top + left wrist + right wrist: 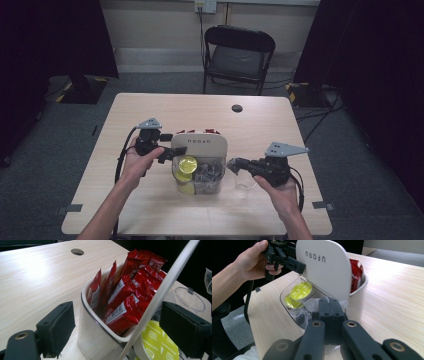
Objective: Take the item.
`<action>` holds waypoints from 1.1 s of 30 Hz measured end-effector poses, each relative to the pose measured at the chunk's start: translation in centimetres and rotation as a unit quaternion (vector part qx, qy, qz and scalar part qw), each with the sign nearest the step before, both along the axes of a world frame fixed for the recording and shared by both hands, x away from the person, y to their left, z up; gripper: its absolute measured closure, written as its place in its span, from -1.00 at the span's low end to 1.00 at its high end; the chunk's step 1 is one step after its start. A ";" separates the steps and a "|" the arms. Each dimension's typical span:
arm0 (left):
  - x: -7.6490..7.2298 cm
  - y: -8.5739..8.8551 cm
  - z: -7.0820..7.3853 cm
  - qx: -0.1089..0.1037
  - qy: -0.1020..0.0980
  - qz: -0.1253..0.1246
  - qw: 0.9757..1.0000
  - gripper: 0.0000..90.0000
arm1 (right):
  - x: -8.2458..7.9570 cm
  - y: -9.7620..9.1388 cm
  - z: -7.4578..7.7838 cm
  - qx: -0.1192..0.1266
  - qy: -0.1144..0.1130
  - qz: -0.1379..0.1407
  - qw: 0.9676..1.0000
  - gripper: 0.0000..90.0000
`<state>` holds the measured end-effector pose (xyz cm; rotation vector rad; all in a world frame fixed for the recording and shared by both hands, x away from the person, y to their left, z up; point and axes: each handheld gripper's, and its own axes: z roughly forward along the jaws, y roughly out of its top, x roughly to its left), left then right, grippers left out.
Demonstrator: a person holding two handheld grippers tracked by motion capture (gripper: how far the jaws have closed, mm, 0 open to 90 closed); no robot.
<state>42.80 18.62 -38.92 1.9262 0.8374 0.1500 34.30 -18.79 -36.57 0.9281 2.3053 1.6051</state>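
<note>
A storage box (197, 187) stands mid-table with its white lid (200, 145) raised upright. Its back compartment holds several red sachets (127, 297). Its clear front part holds yellow capsules (300, 291) and clear packets. My left gripper (167, 146) is at the lid's left edge. In the left gripper view its jaws stand wide apart with the lid's thin rim (160, 292) passing between them, and the pads do not press on it. My right gripper (331, 301) is shut just right of the box, and a clear packet (310, 306) is pinched at its tips.
A clear plastic cup (243, 186) stands on the table under my right hand. The tabletop has a round cable hole (237, 108) at the back. A black folding chair (239, 57) stands behind the table.
</note>
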 end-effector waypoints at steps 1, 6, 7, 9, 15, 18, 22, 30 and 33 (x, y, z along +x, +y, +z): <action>0.0 0.0 0.0 0.001 0.001 0.001 1.000 -0.72 | -0.1 -0.4 -0.1 0.000 0.001 -0.004 1.000 1.00; 0.0 0.0 0.0 -0.001 0.000 0.000 1.000 -0.72 | -0.3 -1.2 -0.2 -0.002 0.002 -0.013 1.000 1.00; 0.0 0.0 0.0 -0.001 0.001 0.000 1.000 -0.72 | -0.4 -1.4 -0.3 -0.001 0.002 -0.015 1.000 1.00; 0.0 0.0 0.0 -0.002 0.002 -0.001 1.000 -0.72 | -0.5 -1.6 -0.4 -0.001 0.005 -0.018 1.000 1.00; 0.0 -0.2 0.1 -0.003 0.001 0.003 1.000 -0.72 | -0.8 -2.5 -0.7 0.002 0.004 -0.028 1.000 1.00; -0.1 -0.3 0.1 0.002 0.000 0.000 1.000 -0.70 | -1.0 -3.0 -0.9 0.001 0.006 -0.033 0.999 1.00; 0.0 -0.2 0.1 0.000 0.002 0.000 1.000 -0.70 | -0.9 -3.4 -1.1 0.002 0.010 -0.039 0.999 1.00; -0.1 -0.1 0.1 0.001 0.002 0.003 1.000 -0.70 | -0.7 -3.5 -2.4 -0.015 0.021 -0.044 0.999 1.00; -0.1 0.0 0.1 -0.002 0.001 0.003 1.000 -0.70 | -0.7 -3.7 -2.7 -0.020 0.025 -0.047 0.998 1.00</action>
